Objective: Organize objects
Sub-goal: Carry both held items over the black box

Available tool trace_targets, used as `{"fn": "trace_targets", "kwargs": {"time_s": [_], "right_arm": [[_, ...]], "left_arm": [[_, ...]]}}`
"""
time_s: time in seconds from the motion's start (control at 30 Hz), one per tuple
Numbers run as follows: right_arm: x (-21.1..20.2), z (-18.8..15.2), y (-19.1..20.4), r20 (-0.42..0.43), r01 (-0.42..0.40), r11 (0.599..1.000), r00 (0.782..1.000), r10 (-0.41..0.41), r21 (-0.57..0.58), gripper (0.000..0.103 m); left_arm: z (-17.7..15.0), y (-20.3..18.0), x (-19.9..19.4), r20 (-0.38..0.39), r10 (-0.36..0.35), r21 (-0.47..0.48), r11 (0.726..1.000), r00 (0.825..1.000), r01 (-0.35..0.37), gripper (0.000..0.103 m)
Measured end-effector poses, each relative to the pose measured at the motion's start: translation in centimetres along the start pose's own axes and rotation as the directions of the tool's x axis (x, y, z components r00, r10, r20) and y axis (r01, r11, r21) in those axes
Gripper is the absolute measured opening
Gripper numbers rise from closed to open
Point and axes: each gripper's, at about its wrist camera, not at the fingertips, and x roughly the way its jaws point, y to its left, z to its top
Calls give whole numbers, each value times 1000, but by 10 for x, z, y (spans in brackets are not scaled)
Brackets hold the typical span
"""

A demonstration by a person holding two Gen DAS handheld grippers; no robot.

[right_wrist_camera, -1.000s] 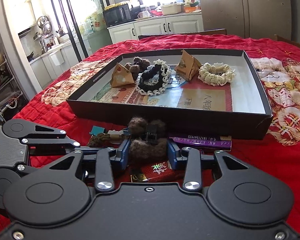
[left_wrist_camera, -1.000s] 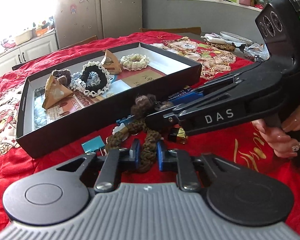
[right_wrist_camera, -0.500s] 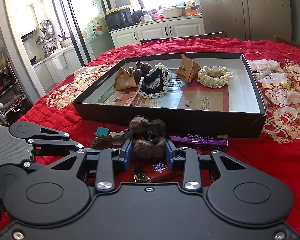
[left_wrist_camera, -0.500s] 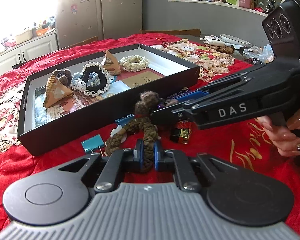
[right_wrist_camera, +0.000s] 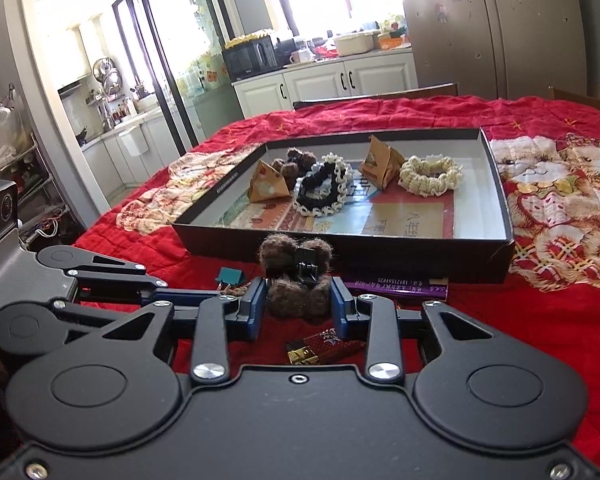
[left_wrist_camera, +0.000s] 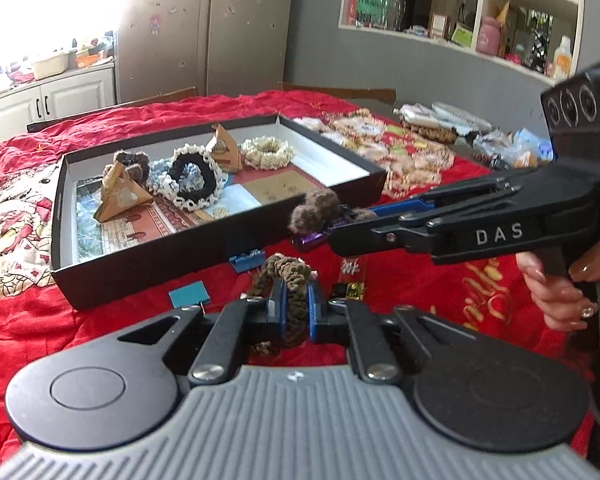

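Through my left wrist camera, my left claw (left_wrist_camera: pixel 294 312) is clamped on a brown braided hair tie (left_wrist_camera: pixel 284 276), whose loop rises just ahead of the blue pads. Beyond it sits the black box (left_wrist_camera: pixel 148 256) on the red cloth (left_wrist_camera: pixel 28 320), holding scrunchies and two paper pyramids. To the right, my right claw (left_wrist_camera: pixel 328 224) crosses in front, carrying a fuzzy brown pom-pom clip (left_wrist_camera: pixel 314 210) near the box's front wall.

Through my right wrist camera, my right claw (right_wrist_camera: pixel 298 300) is closed on the fuzzy brown pom-pom clip (right_wrist_camera: pixel 296 272), held above the cloth just short of the black box (right_wrist_camera: pixel 340 246). A purple packet (right_wrist_camera: pixel 396 284) lies ahead to the right, and a small red-and-gold item (right_wrist_camera: pixel 320 350) lies beneath.
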Motion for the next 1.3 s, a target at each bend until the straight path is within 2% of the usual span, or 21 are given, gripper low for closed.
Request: {"fn": "trace_targets", "kwargs": {"time_s": [0.4,0.6,0.73,1.3], "right_arm": [[-46,12,-5,109,8,1000,994,-10,14,32],[-69,23,-13,170,35,999,985,-38,21,32],[-76,30,-15,186,49,999,981,-51,15,32],[-47,66,-12,171,142,989,976,-133,-41,32]], "left_arm": [[15,8,-41,98,-14,-72,997,995,21,12],[28,18,-62,163,25,-107,994,986,-7,12],[34,21,-66,174,46,-118,993,984,-26,12],[71,37,-41,181,128,-146,984,975,-102,12]]}}
